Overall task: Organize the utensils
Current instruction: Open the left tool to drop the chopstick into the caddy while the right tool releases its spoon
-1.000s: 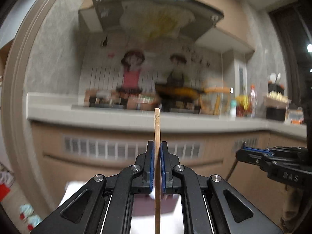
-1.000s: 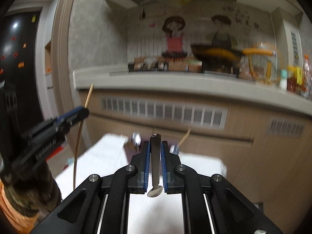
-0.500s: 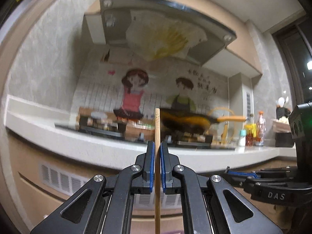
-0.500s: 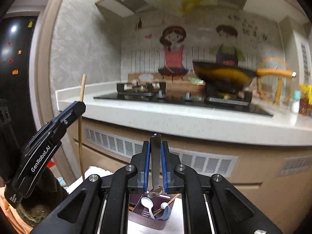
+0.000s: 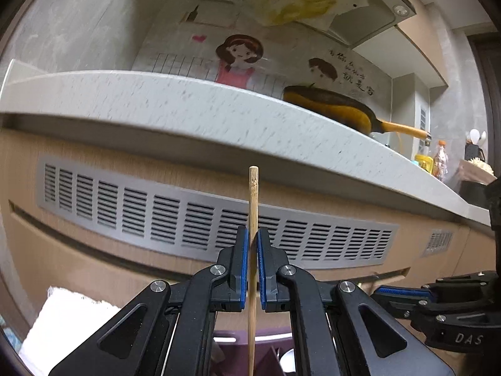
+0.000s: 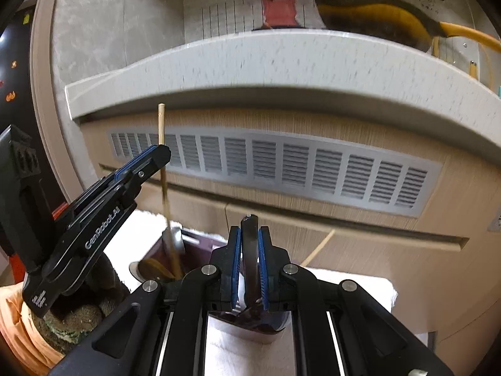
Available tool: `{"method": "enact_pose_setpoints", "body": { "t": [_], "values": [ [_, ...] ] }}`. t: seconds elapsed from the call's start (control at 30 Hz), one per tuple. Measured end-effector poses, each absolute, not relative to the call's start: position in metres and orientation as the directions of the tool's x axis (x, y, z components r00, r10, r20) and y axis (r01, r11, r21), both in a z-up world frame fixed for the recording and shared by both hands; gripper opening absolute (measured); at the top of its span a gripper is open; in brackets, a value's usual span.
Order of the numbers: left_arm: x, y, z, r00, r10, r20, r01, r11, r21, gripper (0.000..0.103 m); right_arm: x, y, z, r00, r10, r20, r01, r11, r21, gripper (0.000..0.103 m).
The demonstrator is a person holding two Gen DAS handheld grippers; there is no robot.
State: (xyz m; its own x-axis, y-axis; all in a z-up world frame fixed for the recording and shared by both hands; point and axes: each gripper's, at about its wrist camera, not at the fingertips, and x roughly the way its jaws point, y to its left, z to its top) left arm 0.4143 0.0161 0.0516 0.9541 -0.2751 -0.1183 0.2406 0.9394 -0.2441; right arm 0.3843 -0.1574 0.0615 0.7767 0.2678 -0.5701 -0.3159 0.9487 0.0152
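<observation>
My left gripper (image 5: 253, 235) is shut on a wooden chopstick (image 5: 253, 200) held upright; its lower end reaches down toward a purple utensil holder (image 5: 225, 340). In the right wrist view the left gripper (image 6: 156, 156) and the chopstick (image 6: 162, 156) stand at the left, the stick's lower end inside the holder (image 6: 200, 244). My right gripper (image 6: 249, 235) is shut on a metal spoon (image 6: 249, 250) by its handle, bowl downward, just over the holder's front part. Another chopstick (image 6: 317, 249) leans out of the holder.
The holder stands on a white towel (image 6: 344, 288), which also shows in the left wrist view (image 5: 69, 316). Behind it are a wooden cabinet front with a grey vent grille (image 6: 281, 169) and a speckled countertop (image 6: 281, 62) carrying a yellow pan (image 6: 375, 18).
Both grippers have come down from counter height toward the holder. The chopstick's lower end has entered the holder and the spoon now hangs just above it.
</observation>
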Motion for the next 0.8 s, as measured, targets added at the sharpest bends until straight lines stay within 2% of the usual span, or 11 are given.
{"method": "enact_pose_setpoints", "body": {
  "t": [0.2,0.4,0.47,0.53,0.6,0.67,0.73,0.8],
  "values": [
    [0.415,0.01,0.033,0.934,-0.29,-0.208,0.24,0.941,-0.237,0.006,0.381,-0.153,0.048,0.756,0.273,-0.595,-0.332,0.943,0.011,0.01],
    [0.409,0.005,0.013,0.884,-0.29,-0.366,0.21,0.947,-0.242,0.009,0.377,-0.153,0.03,0.732,0.258,-0.63,-0.321,0.947,0.016,0.01],
    [0.408,0.003,0.009,0.859,-0.278,-0.43,0.196,0.954,-0.227,0.015,0.372,-0.155,0.025,0.727,0.25,-0.64,-0.311,0.95,0.018,0.011],
    [0.403,0.002,0.006,0.836,-0.271,-0.478,0.182,0.958,-0.223,0.039,0.366,-0.156,0.021,0.722,0.245,-0.647,-0.305,0.952,0.021,0.013],
    [0.396,0.002,0.006,0.825,-0.262,-0.501,0.173,0.961,-0.216,0.05,0.358,-0.159,0.019,0.723,0.236,-0.649,-0.288,0.957,0.028,0.024],
    [0.385,0.002,0.007,0.822,-0.238,-0.517,0.161,0.969,-0.19,0.053,0.348,-0.163,0.017,0.724,0.234,-0.648,-0.277,0.96,0.038,0.033],
    [0.37,0.002,0.01,0.82,-0.217,-0.53,0.148,0.974,-0.171,0.063,0.335,-0.167,0.014,0.728,0.226,-0.647,-0.259,0.965,0.046,0.035],
    [0.355,0.002,0.015,0.82,-0.206,-0.534,0.136,0.976,-0.167,0.068,0.325,-0.169,0.013,0.728,0.223,-0.648,-0.249,0.967,0.052,0.035]
  ]
}}
